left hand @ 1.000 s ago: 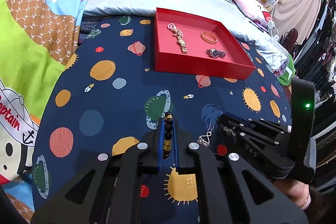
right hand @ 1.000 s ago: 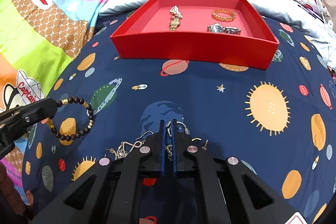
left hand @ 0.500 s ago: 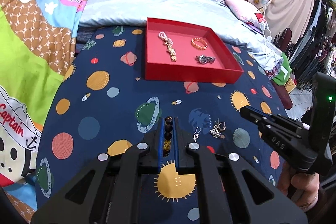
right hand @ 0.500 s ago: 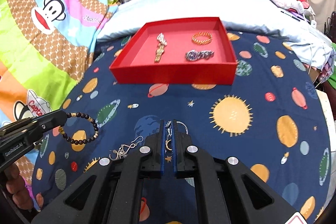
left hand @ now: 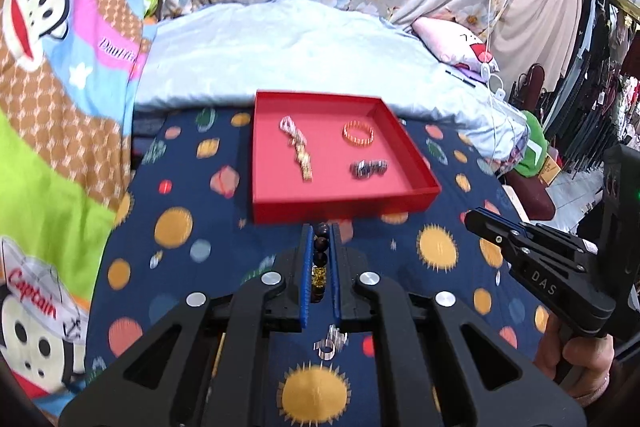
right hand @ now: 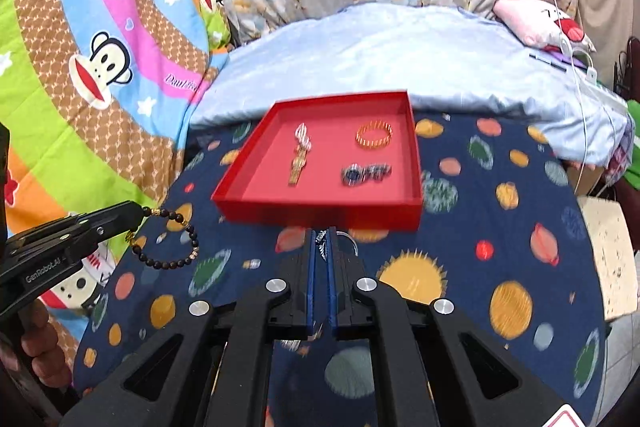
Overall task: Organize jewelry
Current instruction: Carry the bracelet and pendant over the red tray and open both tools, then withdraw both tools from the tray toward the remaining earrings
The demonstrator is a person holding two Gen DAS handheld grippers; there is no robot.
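Jewelry sorting on bed: left gripper (left hand: 320, 259) clamped on bead bracelet (right hand: 168, 241), loop dangling above planet-print blanket (right hand: 500, 227), short of red tray (left hand: 340, 205). Right gripper (right hand: 320, 255) pinched on small silver piece (right hand: 321, 239), likely earring, near tray front wall. Chain (left hand: 298, 149), gold bangle (left hand: 358, 133), watch (left hand: 368, 167) already inside. Risk: dangling loop snagging tray wall; tiny silver piece slipping from thin grip.

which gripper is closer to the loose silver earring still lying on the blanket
Left. The left gripper, holding the bead bracelet, hangs right above the earring; the right gripper is off to its right.
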